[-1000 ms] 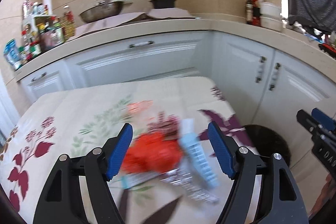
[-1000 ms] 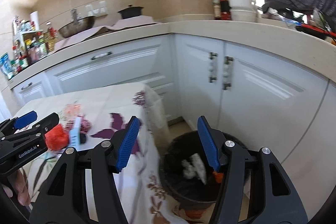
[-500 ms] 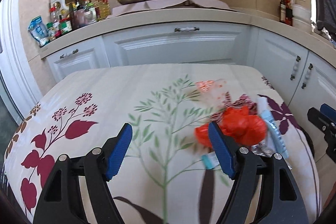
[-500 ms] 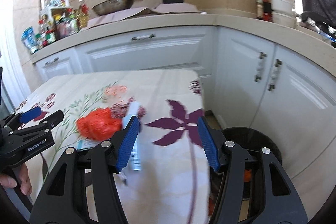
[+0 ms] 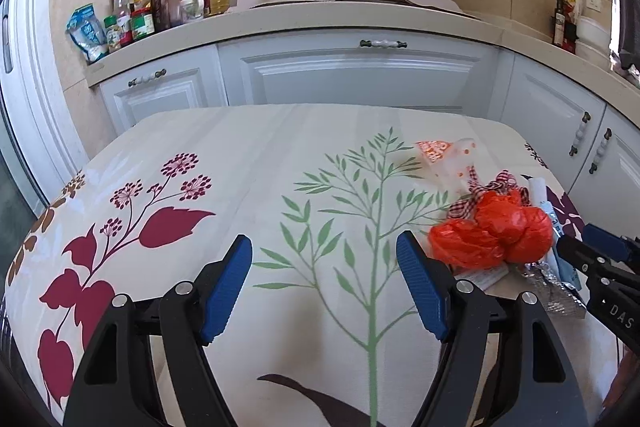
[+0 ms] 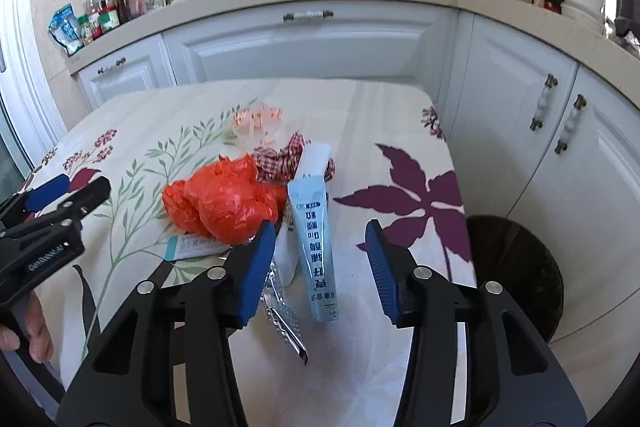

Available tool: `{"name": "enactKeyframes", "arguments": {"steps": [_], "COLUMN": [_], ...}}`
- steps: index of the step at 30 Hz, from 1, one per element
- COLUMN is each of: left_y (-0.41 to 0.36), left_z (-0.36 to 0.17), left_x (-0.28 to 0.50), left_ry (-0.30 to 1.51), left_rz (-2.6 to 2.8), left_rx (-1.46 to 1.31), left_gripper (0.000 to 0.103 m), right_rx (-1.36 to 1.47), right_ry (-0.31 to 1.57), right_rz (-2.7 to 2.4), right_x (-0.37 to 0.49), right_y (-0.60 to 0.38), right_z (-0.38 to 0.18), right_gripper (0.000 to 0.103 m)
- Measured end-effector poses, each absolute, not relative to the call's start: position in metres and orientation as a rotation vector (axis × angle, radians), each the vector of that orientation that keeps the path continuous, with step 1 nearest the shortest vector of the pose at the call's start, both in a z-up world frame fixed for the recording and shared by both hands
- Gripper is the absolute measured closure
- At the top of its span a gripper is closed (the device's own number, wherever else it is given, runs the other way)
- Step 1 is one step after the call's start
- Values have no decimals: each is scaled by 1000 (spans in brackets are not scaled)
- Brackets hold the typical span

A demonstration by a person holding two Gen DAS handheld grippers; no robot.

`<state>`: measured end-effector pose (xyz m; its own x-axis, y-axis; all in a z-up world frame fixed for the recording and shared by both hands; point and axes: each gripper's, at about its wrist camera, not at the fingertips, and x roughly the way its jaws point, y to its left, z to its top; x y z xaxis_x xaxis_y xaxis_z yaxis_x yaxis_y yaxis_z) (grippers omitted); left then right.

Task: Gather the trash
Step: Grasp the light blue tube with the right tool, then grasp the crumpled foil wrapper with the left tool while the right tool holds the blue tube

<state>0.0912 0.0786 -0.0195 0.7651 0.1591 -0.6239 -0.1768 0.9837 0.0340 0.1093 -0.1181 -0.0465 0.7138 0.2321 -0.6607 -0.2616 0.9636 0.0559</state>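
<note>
Both views have swung off the bin side of the kitchen and onto the flower-printed tablecloth [image 5: 280, 163], and the right gripper's jaws have just been closing a little, with a carton between them but not yet pinched.

Left wrist view: the left gripper [image 5: 324, 283] hovers with its jaws spread wide over bare cloth, holding nothing. The litter sits just off its right finger: a crumpled orange plastic bag [image 5: 496, 231], a red-checked scrap of cloth [image 5: 476, 193] behind it, and a clear wrapper with orange print [image 5: 448, 157] farther ahead. The right gripper's tip juts in at the right edge, and part of the pile is hidden behind it.

Right wrist view: the right gripper [image 6: 320, 259] is half spread, with a pale blue printed carton [image 6: 314, 239] lying in the gap, clear of both pads. A crinkled foil blister strip [image 6: 282, 311] lies by its left finger, and a flat white-and-blue box [image 6: 196, 247] peeks from under the orange bag. The round black trash bin [image 6: 516, 263] stands on the floor right of the gripper, below the table edge; its contents are out of sight.

Judged from this, every visible piece remains on the table, so collection is far from finished.
</note>
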Motion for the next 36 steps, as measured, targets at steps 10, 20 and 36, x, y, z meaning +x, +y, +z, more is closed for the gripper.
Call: {"name": "enactKeyframes", "arguments": {"steps": [10, 20, 36], "left_y": [75, 58, -24], "left_z": [-23, -23, -17], "left_x": [91, 90, 79], "left_ry": [690, 694, 694], "left_rz": [167, 136, 22], "left_rx": [-39, -35, 15], "left_gripper": [31, 31, 31], "right_rx": [-41, -24, 54], "right_ry": [790, 758, 689], "right_rz": [298, 287, 198], "right_x": [114, 107, 82], "right_y": [-117, -129, -200], "right_z": [-55, -48, -38], "right_gripper": [83, 87, 88]}}
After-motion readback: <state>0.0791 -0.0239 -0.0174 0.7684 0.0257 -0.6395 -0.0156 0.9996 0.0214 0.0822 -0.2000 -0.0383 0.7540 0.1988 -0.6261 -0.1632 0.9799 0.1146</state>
